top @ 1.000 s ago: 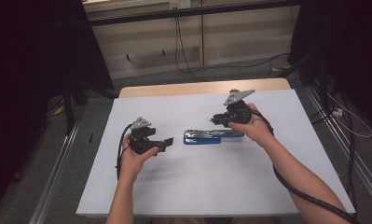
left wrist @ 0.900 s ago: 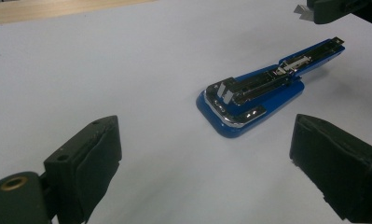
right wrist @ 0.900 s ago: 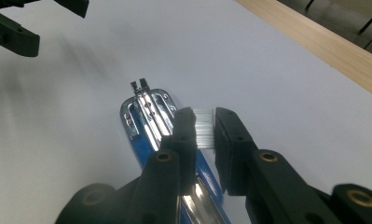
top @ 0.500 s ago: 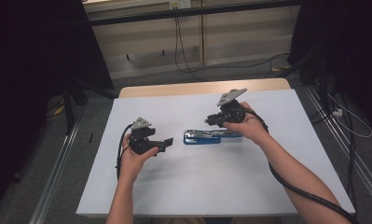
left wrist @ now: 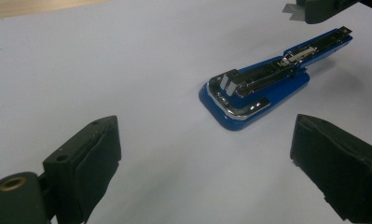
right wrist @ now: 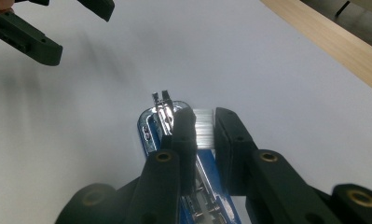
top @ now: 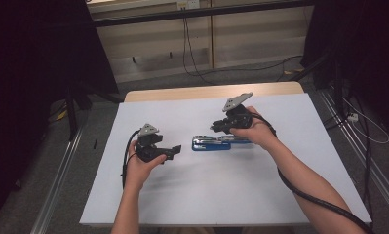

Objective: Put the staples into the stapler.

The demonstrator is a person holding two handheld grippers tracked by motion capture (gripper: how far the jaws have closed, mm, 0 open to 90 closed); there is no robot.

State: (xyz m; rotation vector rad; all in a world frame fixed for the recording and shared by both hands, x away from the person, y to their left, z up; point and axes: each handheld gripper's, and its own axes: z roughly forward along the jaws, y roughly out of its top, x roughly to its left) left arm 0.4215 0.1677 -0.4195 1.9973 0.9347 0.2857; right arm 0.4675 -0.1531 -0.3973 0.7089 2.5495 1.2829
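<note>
Little has shifted: right gripper [right wrist: 203,133] fingers stay pinched on a staple strip [right wrist: 203,129] above the stapler [top: 220,142], left gripper [top: 166,152] fingers wide, empty

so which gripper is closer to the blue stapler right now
Right. The right gripper is directly over the blue stapler, its fingers closed on a silvery strip of staples above it. The left gripper sits off the stapler's end, fingers wide apart, not touching.

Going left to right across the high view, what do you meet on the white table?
left gripper → blue stapler → right gripper, poised over the stapler's right part, jaws nearly closed on a strip of staples.
</note>
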